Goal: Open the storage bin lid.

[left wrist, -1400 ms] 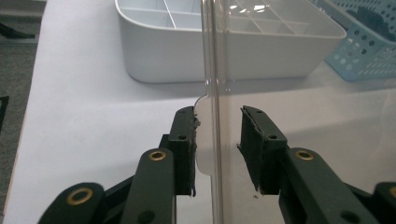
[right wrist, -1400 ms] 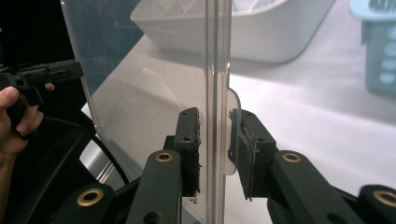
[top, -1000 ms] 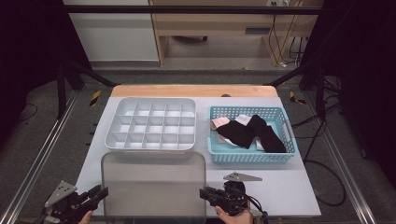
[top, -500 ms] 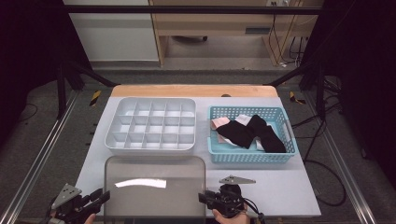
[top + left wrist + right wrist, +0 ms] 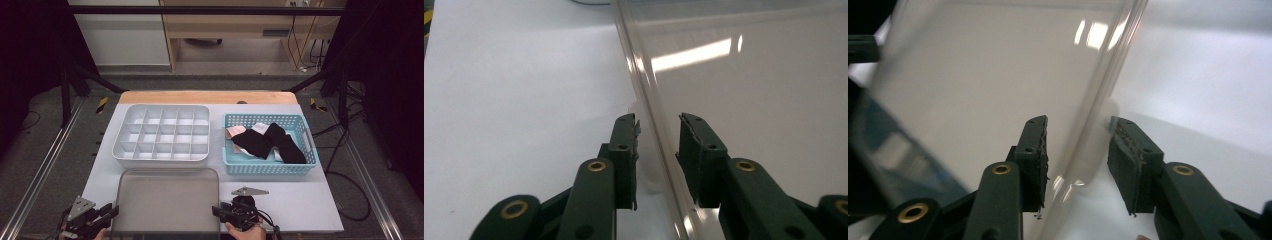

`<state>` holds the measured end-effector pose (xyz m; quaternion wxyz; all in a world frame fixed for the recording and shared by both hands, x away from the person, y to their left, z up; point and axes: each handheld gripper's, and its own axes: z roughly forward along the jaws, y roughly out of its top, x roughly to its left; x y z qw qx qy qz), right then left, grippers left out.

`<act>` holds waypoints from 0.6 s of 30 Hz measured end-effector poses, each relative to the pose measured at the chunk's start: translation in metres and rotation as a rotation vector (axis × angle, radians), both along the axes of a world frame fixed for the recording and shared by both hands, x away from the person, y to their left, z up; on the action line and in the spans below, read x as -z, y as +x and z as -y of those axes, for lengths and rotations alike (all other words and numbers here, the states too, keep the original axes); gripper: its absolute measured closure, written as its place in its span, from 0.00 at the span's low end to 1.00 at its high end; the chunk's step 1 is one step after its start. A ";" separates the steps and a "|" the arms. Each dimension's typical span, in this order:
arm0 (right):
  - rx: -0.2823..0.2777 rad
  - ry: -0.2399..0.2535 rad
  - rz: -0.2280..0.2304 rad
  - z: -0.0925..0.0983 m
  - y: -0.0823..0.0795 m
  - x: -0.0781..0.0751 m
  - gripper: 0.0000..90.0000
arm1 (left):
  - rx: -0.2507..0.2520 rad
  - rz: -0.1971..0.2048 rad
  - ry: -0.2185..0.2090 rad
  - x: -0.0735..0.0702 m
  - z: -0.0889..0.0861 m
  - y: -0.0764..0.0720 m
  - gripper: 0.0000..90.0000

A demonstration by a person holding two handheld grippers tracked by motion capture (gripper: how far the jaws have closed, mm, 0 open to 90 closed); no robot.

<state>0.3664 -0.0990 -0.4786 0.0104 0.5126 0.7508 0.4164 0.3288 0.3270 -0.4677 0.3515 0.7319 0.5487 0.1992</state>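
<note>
Nearest the person, a clear, flat plastic lid with rounded corners (image 5: 169,200) lies at the front edge of the white tabletop (image 5: 300,200), one gripper at each of its two near sides. The left gripper (image 5: 102,216) sits at the lid's left edge. In the left gripper view its two black fingers (image 5: 624,150) stand apart with the lid's raised rim (image 5: 644,105) running between them, the pads not pressing on it; they have just been closing. The right gripper (image 5: 220,212) sits at the lid's right edge, with a hand (image 5: 245,232) behind it. In the right gripper view its fingers (image 5: 1034,150) also stand apart either side of the rim (image 5: 1108,80), a gap showing at each pad; they have just been opening.

Just beyond the right gripper a grey three-cornered plate (image 5: 249,191) shows.

Farther back, left of centre, sits a white plastic organiser tray divided into many small square compartments (image 5: 162,136). Just beside it on the right stands a light blue plastic basket with slotted walls (image 5: 270,167), holding black socks (image 5: 270,142) and some pale cloth pieces (image 5: 235,132). A strip of bare wood (image 5: 205,96) runs along the far edge.
</note>
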 end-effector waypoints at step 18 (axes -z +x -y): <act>-0.003 -0.037 0.006 -0.008 0.004 0.000 0.62 | -0.032 0.017 0.047 0.002 0.001 0.007 0.68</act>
